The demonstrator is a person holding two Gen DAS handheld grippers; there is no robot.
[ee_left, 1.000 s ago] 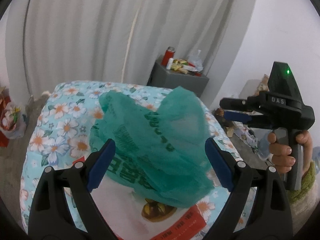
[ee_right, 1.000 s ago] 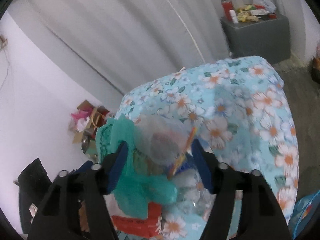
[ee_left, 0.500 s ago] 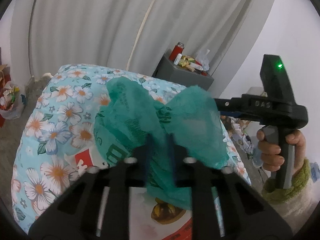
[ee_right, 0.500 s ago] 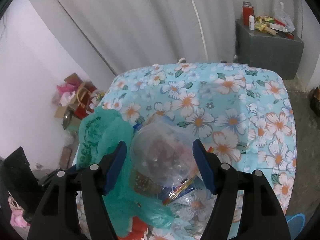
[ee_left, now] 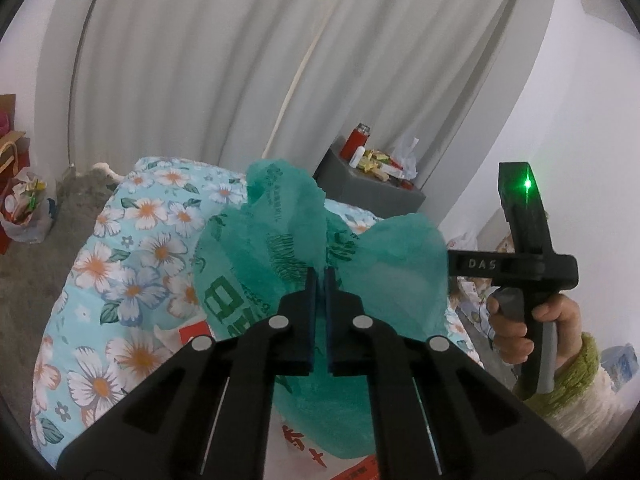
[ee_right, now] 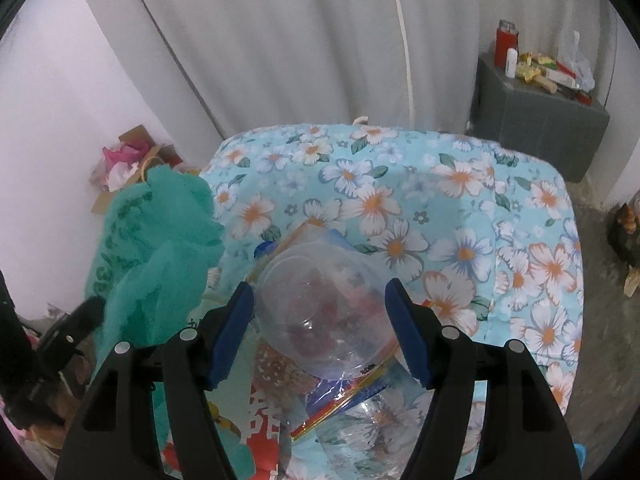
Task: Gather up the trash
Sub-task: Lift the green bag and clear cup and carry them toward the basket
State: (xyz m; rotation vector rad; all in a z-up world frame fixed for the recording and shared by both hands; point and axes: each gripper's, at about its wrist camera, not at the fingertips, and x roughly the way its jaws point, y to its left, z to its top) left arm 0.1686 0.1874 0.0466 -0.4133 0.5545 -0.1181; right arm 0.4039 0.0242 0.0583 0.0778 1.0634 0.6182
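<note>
Green plastic bag (ee_left: 320, 248) sits bunched on the floral tablecloth (ee_right: 460, 200), over red-and-white packaging (ee_right: 260, 412); grey curtain (ee_left: 240, 60) behind, white walls either side. Grey side table (ee_right: 540, 128) holds a red bottle (ee_right: 505, 40) and snack wrappers. Left gripper (ee_left: 320, 280) jaws clenched on the bag. Right gripper (ee_right: 320, 308) jaws spread wide around a clear plastic bowl (ee_right: 324, 312), reddish residue inside, not touching it.

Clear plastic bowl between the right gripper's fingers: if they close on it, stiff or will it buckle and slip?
The clear plastic bowl looks thin-walled, so it probably flexes or dents under the right gripper. Its glossy, rounded wall may slide out of the blue pads. It sits tilted on loose wrappers, so it likely shifts when touched.
</note>
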